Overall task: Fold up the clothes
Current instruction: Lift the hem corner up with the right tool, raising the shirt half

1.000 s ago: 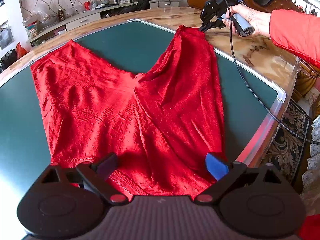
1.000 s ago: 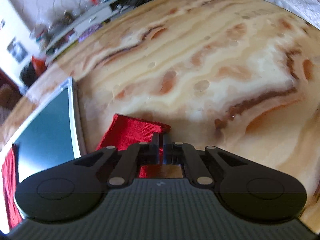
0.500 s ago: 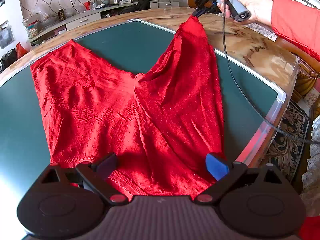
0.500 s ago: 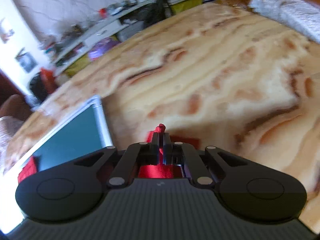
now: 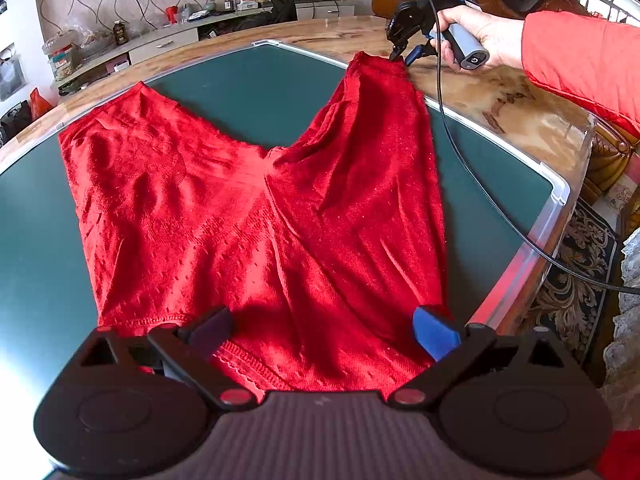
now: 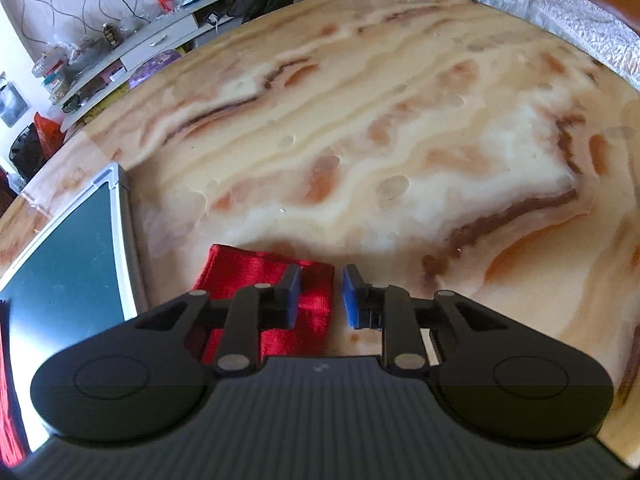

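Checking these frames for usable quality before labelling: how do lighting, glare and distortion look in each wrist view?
Left wrist view: sunlight falls in patches on the red garment, the left gripper shadows the hem, and fisheye bends the green mat's edge. Right wrist view: the marble table shines with soft glare and looks slightly soft; the image curves strongly outward.

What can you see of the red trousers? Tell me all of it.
The red trousers are thin knit fabric with a dotted pattern and a stitched waistband, lying flat and creased on the green mat, legs spread in a V. The right leg's cuff reaches past the mat onto the marble table. The right gripper is opening, and its pads no longer pinch the cuff.
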The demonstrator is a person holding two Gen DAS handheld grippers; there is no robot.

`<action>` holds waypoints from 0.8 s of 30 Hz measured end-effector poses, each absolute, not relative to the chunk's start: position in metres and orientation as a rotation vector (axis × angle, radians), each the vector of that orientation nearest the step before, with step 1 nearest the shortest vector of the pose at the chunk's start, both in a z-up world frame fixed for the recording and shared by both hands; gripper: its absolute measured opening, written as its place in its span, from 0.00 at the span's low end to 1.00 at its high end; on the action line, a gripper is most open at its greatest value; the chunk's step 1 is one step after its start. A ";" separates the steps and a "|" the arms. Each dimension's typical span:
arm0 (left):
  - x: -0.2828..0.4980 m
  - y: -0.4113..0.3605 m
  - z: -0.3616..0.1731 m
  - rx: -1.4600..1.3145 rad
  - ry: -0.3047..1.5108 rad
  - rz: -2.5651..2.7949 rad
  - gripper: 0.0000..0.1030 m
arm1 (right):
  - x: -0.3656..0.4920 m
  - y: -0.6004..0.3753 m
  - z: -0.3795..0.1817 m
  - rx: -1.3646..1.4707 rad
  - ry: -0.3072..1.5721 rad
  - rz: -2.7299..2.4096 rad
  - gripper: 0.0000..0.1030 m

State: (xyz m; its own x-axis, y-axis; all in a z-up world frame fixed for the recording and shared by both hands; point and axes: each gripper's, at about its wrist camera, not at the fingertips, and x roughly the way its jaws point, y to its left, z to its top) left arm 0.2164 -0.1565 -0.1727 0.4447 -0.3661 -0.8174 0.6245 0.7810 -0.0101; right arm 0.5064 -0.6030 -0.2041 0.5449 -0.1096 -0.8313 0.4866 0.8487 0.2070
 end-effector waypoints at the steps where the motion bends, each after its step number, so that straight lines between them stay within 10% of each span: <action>1: 0.216 -0.156 -0.173 0.314 0.922 -0.626 0.97 | 0.509 -0.599 -0.204 0.429 0.941 -0.353 0.26; 3: 0.216 -0.156 -0.173 0.314 0.922 -0.626 0.97 | 0.514 -0.592 -0.203 0.415 0.955 -0.314 0.13; 24: 0.258 -0.130 -0.149 0.141 0.923 -0.482 0.96 | 0.428 -0.590 -0.111 0.836 0.629 -0.096 0.10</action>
State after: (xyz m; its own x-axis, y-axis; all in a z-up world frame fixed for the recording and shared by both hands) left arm 0.2579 -0.1298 -0.1489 0.5058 -0.3385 -0.7935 0.4573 0.8851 -0.0862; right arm 0.4282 -0.5903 -0.1115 0.8155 0.1605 -0.5561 0.3187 0.6774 0.6630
